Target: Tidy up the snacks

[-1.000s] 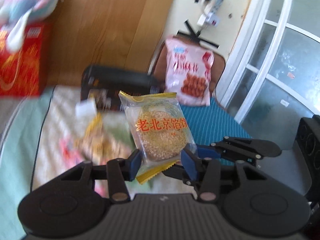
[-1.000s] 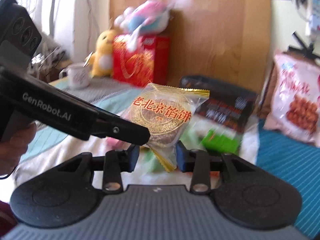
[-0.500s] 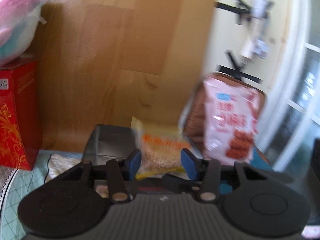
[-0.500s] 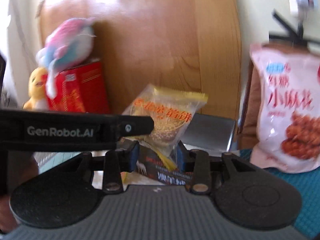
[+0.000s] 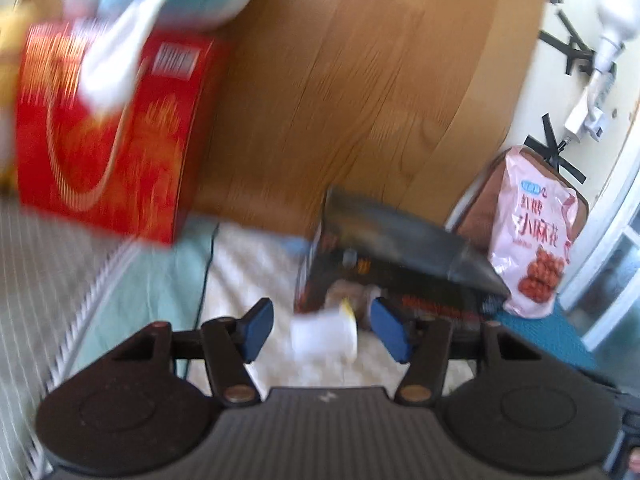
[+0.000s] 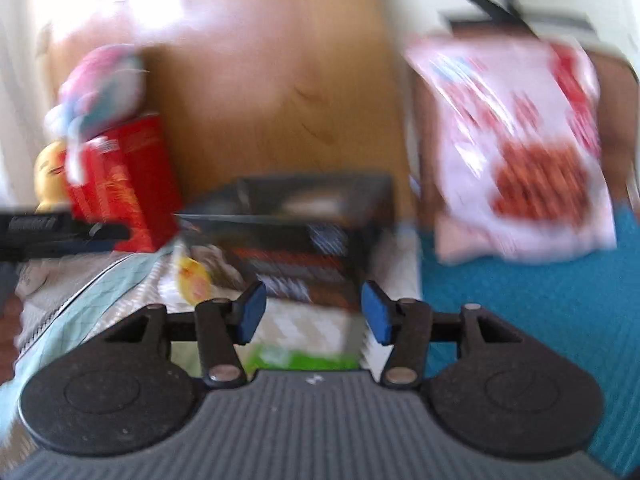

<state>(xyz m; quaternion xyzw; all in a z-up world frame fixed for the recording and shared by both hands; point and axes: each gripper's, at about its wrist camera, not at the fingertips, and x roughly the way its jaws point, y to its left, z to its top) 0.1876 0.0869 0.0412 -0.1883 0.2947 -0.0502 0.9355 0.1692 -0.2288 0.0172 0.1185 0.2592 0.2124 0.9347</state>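
Both my left tongs and right tongs have just been opening, nothing between them. Swinging this fast, I could knock the black snack box over.

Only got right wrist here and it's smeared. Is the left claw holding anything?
Observer: No. The left claw has just been opening. Its pads stand apart and press on nothing.
Operator: Anything between them at all?
Observer: A blurred white packet shows between the pads, and neither pad touches it. I cannot tell whether it is resting or falling.
Operator: Any power source nearby?
Observer: A white plug adapter hangs above the pink snack bag.
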